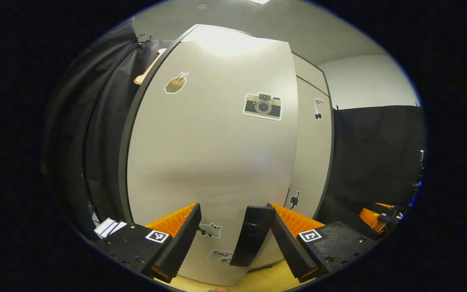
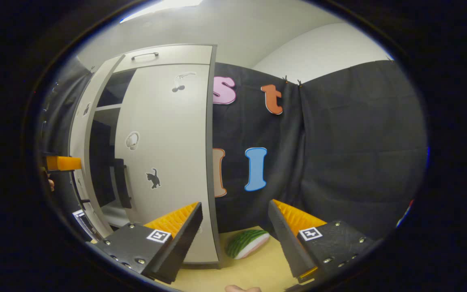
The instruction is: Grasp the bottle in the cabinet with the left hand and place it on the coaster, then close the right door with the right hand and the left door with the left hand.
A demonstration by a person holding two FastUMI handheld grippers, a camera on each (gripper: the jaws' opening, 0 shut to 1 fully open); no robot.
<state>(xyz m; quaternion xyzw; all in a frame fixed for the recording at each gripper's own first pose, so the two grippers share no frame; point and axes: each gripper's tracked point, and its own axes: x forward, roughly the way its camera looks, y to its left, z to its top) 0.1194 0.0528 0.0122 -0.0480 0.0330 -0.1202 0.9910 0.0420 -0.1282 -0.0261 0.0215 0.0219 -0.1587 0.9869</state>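
Facing left door (image 1: 213, 162), left gripper (image 1: 233, 239) spread, door handle (image 1: 251, 235) between fingers. Right gripper (image 2: 235, 239) spread, empty, near right door (image 2: 168, 154); watermelon slice (image 2: 246, 243) on table (image 2: 253, 271).

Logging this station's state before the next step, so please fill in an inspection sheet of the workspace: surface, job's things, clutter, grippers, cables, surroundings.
Surface: pale wooden tabletop under the cabinet.
Job's things: left door stands partly open, close ahead of the left gripper, its dark handle between the fingers; right door looks shut; a dark gap remains between the doors. Bottle and coaster: nothing seen.
Clutter: watermelon slice toy on the table beside the cabinet.
Grippers: left open; right gripper open, holding nothing.
Cables: nothing seen.
Surroundings: black cloth wall, white wall and ceiling above.
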